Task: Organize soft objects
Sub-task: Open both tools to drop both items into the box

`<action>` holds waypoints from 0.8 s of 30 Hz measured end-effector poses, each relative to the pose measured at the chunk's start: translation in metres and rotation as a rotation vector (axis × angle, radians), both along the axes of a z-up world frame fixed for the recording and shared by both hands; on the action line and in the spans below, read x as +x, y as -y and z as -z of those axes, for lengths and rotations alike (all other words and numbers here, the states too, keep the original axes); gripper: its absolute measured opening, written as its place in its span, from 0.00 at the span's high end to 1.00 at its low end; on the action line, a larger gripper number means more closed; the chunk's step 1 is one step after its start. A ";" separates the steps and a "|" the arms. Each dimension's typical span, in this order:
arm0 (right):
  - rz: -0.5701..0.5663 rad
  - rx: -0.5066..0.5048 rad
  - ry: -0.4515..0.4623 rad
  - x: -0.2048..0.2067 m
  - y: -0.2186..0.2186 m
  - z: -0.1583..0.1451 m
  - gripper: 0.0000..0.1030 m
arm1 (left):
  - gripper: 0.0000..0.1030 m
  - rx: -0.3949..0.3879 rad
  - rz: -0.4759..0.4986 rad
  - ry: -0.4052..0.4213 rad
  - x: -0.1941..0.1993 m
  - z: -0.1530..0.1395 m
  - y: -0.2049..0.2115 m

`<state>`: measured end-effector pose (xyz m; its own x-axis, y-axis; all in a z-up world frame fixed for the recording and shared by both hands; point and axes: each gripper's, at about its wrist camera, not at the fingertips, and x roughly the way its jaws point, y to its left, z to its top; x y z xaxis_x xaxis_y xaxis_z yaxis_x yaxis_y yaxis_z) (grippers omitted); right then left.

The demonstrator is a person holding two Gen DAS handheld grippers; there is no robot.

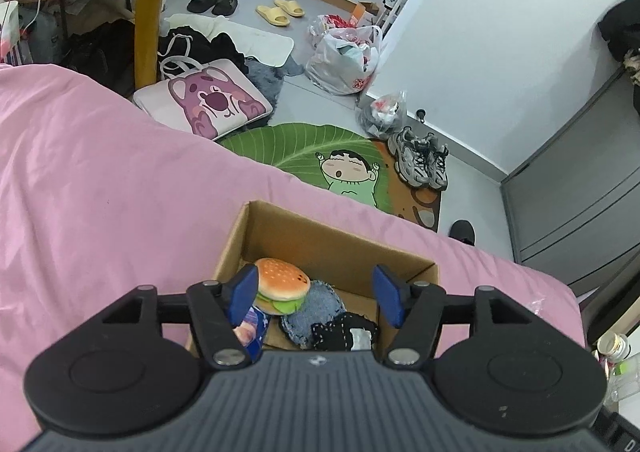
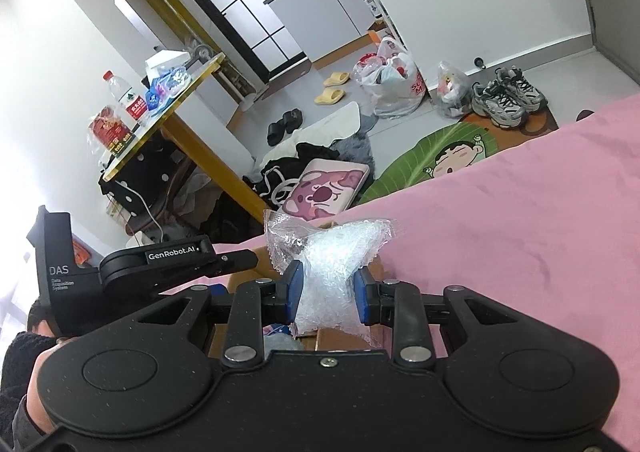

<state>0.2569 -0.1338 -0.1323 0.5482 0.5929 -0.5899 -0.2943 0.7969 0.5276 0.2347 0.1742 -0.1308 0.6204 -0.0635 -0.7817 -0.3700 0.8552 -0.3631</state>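
Your right gripper (image 2: 326, 290) pinches the bubble wrap (image 2: 332, 272) lightly, so it may slip short of the cardboard box (image 1: 340, 248); your left gripper (image 1: 316, 294) hangs open, empty

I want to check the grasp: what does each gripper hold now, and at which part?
The right gripper pinches the clear plastic bag around its narrowed middle. The left gripper is open above the cardboard box and holds nothing.

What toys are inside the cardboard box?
Inside the cardboard box: a plush hamburger, a round denim piece, a black stitched cloth and a blue packet. The left tool hides the near part.
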 end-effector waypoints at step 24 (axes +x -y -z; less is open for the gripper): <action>0.021 0.031 0.073 -0.013 -0.016 -0.041 0.36 | 0.35 -0.051 -0.024 0.029 -0.033 -0.033 -0.003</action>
